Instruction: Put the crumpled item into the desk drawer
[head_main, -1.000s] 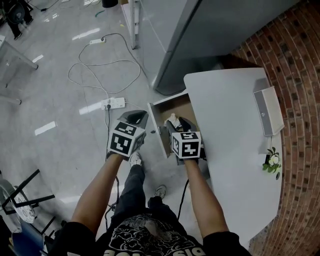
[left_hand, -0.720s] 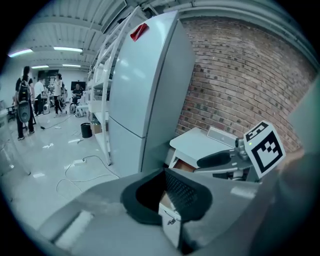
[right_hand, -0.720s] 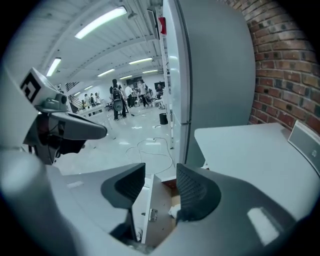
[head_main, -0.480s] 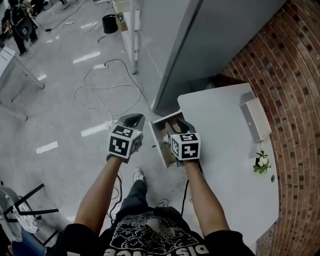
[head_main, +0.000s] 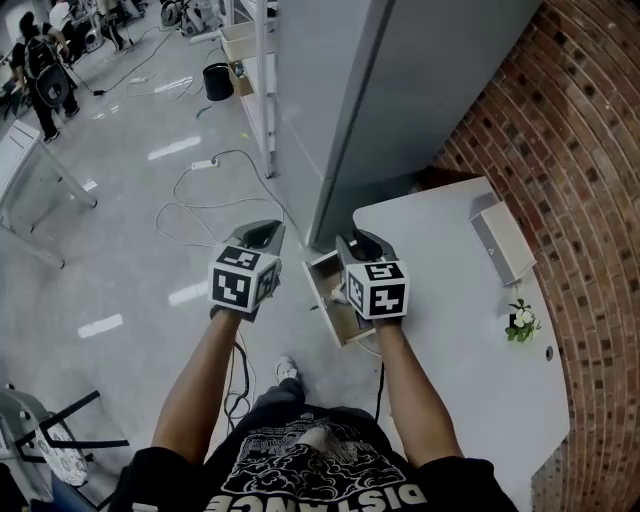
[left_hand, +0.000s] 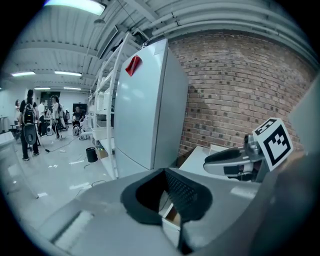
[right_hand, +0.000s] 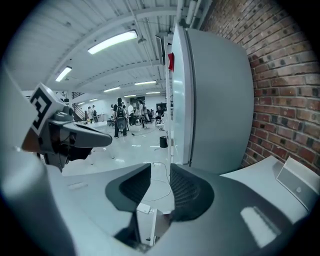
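The desk drawer (head_main: 328, 300) stands pulled out from the left side of the white desk (head_main: 460, 320). I cannot see the crumpled item; my right gripper's marker cube covers most of the drawer's inside. My right gripper (head_main: 358, 242) (right_hand: 160, 186) hovers above the drawer. Its jaws are closing with only air between them, and the drawer's edge (right_hand: 149, 222) shows below the gap. My left gripper (head_main: 262, 236) (left_hand: 162, 192) hangs over the floor left of the drawer. Its jaws are slightly apart and hold nothing.
A tall grey cabinet (head_main: 385, 90) stands behind the desk, with a brick wall (head_main: 570, 130) on the right. On the desk sit a white box (head_main: 503, 245) and a small flower sprig (head_main: 520, 323). Cables (head_main: 215, 165) lie on the floor, and people (head_main: 45, 75) stand far left.
Both grippers have lifted up and back from the drawer as the view rose. The crumpled item, seen lying in the drawer before the right gripper a second ago, no longer shows.
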